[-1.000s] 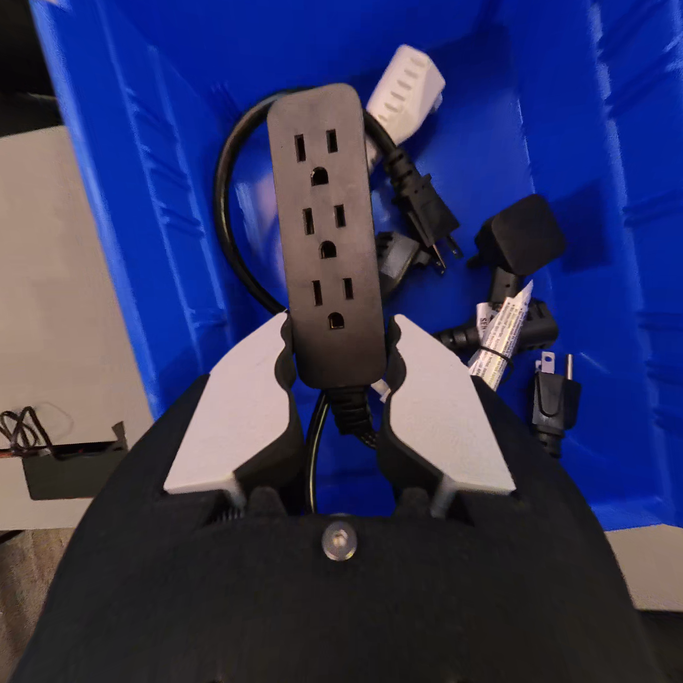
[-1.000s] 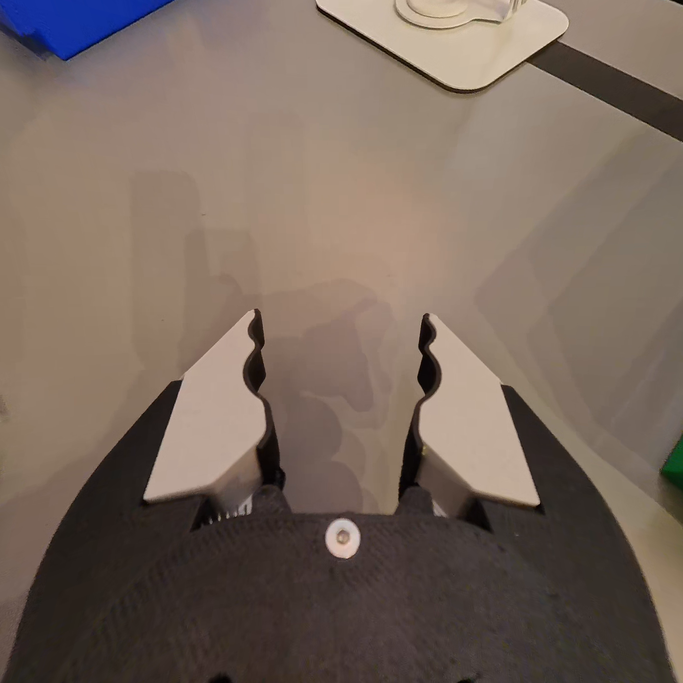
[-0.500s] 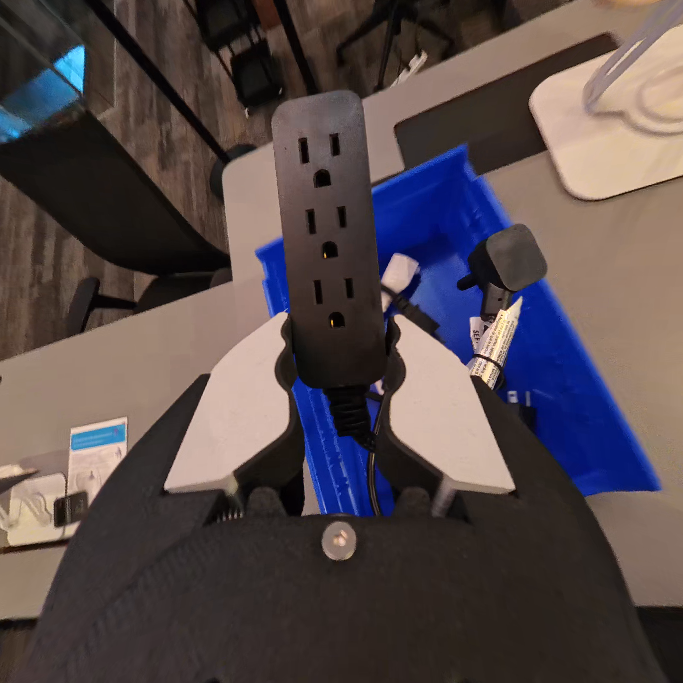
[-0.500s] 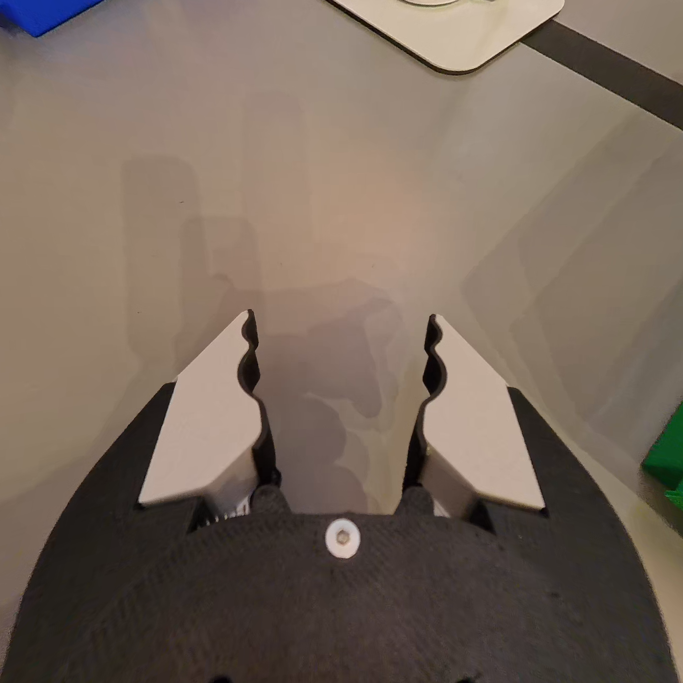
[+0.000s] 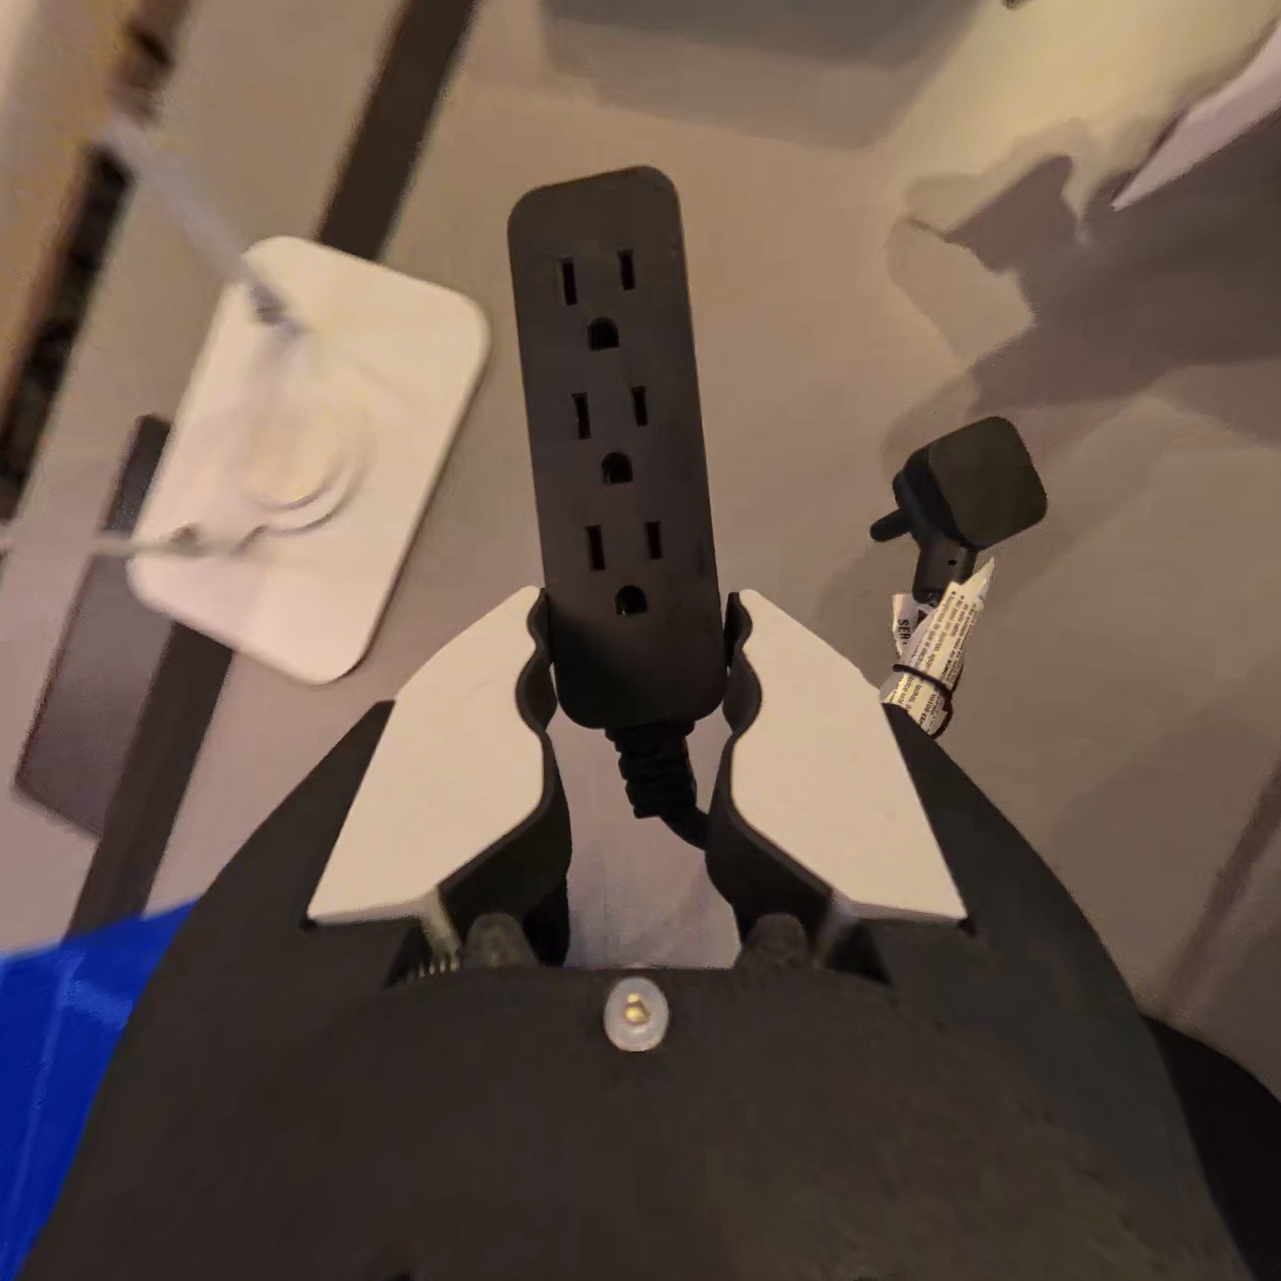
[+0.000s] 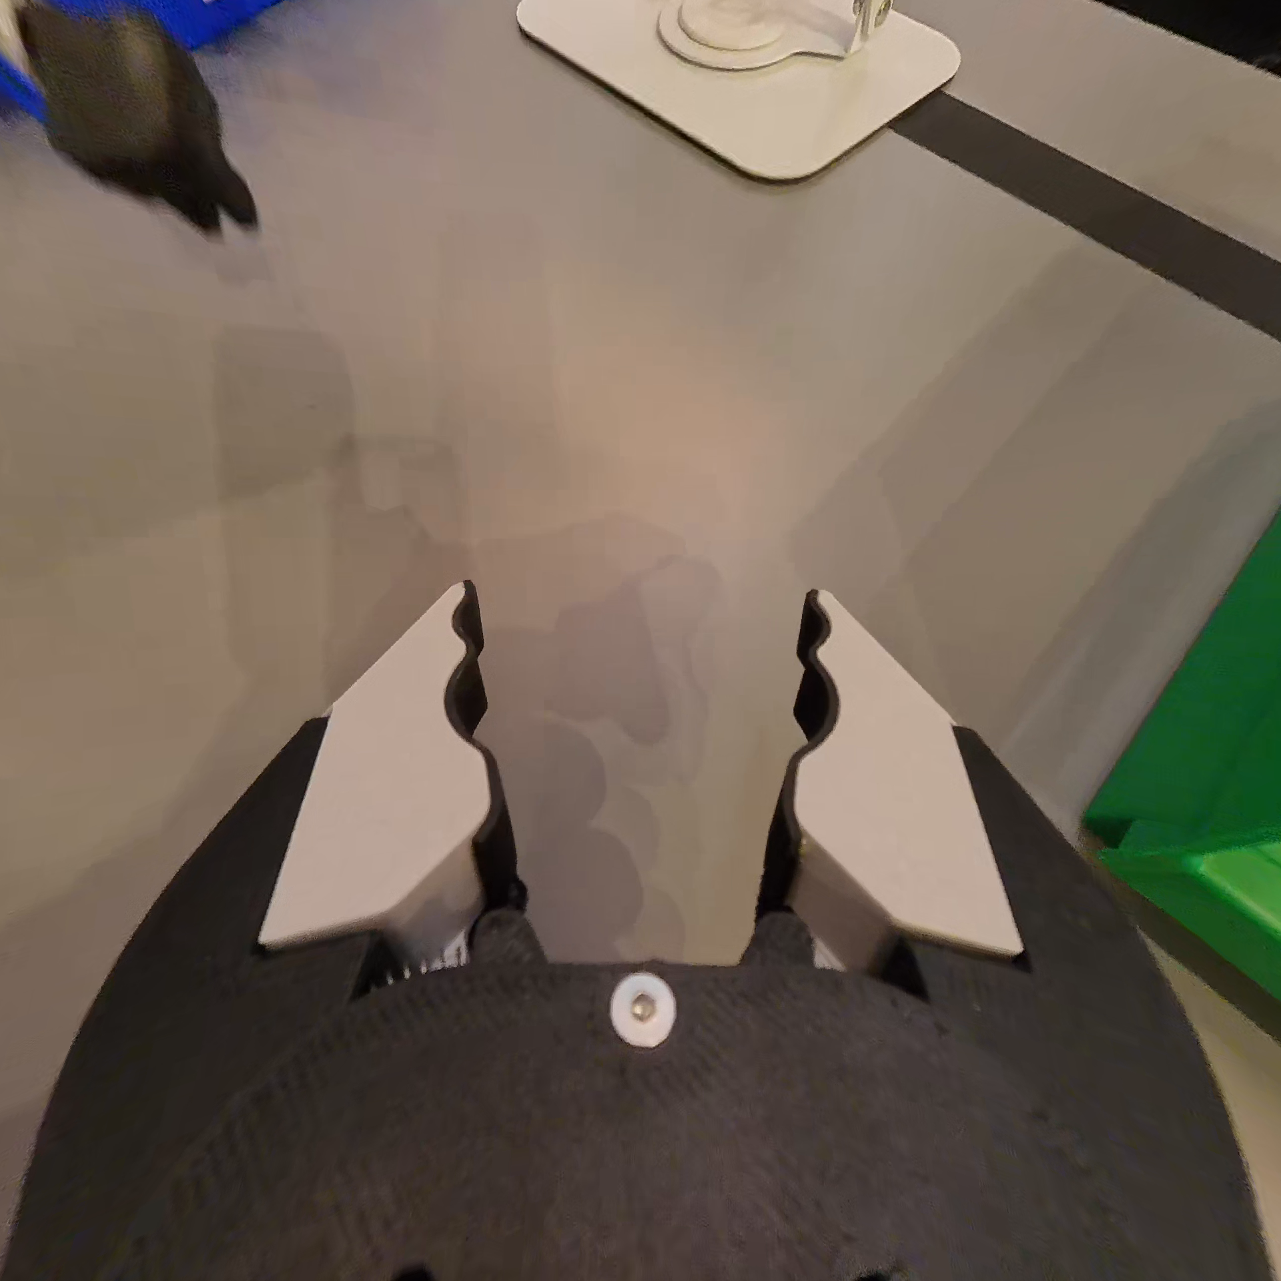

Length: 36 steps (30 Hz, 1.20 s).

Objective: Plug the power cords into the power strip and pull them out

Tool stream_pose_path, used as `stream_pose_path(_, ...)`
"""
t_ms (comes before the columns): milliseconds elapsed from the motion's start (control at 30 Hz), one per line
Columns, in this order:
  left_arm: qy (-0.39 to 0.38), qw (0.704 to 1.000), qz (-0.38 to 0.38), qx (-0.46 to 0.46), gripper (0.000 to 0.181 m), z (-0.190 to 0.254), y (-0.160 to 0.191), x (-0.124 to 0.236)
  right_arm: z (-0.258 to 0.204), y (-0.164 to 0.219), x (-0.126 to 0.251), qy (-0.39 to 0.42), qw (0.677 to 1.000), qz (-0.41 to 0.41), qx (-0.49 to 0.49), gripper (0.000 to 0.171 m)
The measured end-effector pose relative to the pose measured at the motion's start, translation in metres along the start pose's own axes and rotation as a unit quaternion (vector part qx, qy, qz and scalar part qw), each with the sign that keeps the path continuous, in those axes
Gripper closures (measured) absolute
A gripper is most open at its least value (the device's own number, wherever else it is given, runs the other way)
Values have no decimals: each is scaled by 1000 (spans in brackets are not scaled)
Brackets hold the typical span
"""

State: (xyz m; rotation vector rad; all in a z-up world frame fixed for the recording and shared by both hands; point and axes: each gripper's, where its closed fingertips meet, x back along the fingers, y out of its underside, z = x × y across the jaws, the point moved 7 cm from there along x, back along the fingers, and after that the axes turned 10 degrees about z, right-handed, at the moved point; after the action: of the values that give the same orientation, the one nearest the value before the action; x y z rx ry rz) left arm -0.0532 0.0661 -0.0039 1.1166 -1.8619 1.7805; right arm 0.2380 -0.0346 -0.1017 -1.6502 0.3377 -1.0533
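My left gripper [image 5: 634, 606] is shut on the cord end of a black three-outlet power strip [image 5: 613, 430] and holds it in the air above the grey table, sockets facing the camera, all empty. The strip's own black flat plug [image 5: 967, 482] dangles at the right on its cord, with a white paper tag [image 5: 932, 648] tied below it. My right gripper [image 6: 638, 596] is open and empty, low over bare table. A blurred black shape [image 6: 138, 118], the left gripper or its load, shows at the top left of the right wrist view.
A white stand base [image 5: 305, 457] lies on the table left of the strip; it also shows in the right wrist view [image 6: 755, 97]. A blue bin edge [image 5: 62, 1040] is at the lower left. A green bin [image 6: 1206, 818] sits right of my right gripper. A dark strip [image 6: 1081, 201] crosses the table.
My left gripper has lifted the power strip out of the blue bin and swung it right over the open table. The right gripper has hardly moved; the black shape has entered its view.
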Motion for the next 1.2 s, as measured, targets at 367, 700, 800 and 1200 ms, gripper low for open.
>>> stream_pose_path(367,185,976,-15,-114,135,55,23,-118,2,15,6,0,1000,-12,-9,80)
stream_pose_path(700,204,969,4,-139,131,50,28,-137,-3,15,-2,-13,1000,-13,-2,78)
stream_pose_path(800,183,975,1,-124,113,44,29,-134,-3,12,-3,-14,1000,-11,3,77)
stream_pose_path(1200,131,989,55,-33,125,49,28,-65,-7,9,-5,-31,999,-11,10,84)
